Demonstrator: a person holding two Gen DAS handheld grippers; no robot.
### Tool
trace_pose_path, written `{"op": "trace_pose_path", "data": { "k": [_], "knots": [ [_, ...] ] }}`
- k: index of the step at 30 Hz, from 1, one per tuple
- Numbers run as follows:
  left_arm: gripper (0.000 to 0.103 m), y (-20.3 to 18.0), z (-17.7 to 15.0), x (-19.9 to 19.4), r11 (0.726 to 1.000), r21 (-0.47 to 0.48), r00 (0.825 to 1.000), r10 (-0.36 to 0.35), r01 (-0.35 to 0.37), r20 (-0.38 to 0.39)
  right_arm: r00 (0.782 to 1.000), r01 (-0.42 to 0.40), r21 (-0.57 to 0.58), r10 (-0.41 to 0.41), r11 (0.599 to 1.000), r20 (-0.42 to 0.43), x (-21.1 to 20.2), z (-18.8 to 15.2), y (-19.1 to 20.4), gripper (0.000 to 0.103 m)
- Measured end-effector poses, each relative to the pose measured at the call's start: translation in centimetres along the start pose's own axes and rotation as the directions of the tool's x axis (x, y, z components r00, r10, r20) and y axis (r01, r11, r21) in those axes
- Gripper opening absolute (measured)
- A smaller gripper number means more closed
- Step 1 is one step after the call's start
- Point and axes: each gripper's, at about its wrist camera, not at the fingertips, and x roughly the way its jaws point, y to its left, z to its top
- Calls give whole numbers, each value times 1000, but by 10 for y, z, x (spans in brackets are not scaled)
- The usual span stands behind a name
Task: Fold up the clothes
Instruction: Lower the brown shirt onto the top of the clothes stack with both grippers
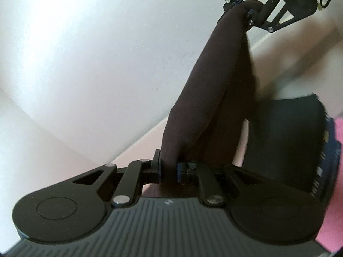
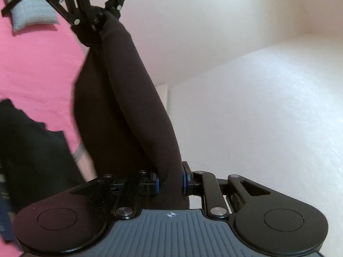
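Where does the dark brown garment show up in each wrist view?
Left wrist view: the dark brown garment runs from bottom centre up to the top right.
Right wrist view: the garment runs from bottom centre up to the top left.
Shared landmark: the pink bedspread, at the right edge in the left view, left side in the right view.

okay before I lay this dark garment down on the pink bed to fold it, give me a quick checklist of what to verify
1. Left gripper clamped on the dark garment: ok, cloth pinched between the pads.
2. Right gripper clamped on it: ok.
3. Cloth stretched between both grippers: ok, it runs from one to the other as a bunched band.
4. Garment spread flat, no twist: not ok, it looks rolled and folded over.
5. Landing spot on the pink bedcover free: cannot tell; a grey folded item and dark clothes lie there.
6. Hanging lower edge clear of the bed: cannot tell.
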Motion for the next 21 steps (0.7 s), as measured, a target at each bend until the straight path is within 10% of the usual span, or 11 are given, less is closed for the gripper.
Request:
{"op": "trace_pose_path", "data": {
  "k": [4, 8, 15, 21],
  "knots": [
    [11, -69, -28, 58, 995, -26, 991, -101, 99, -83, 991, -129, -2, 129, 992, -22, 36, -60, 57, 17],
    [14, -168, -70, 101, 960, -19, 930, -276, 280, -243, 928, -350, -26, 342, 937, -144, 52, -107, 139, 18],
    [23, -183, -93, 85, 979, 1, 947, -195, 202, -255, 923, -360, -12, 354, 933, -153, 41, -126, 140, 27],
    [11, -198, -94, 83, 977, 48, 943, -187, 208, -275, 915, -364, -14, 355, 931, -191, 50, -128, 141, 27]
  ]
}}
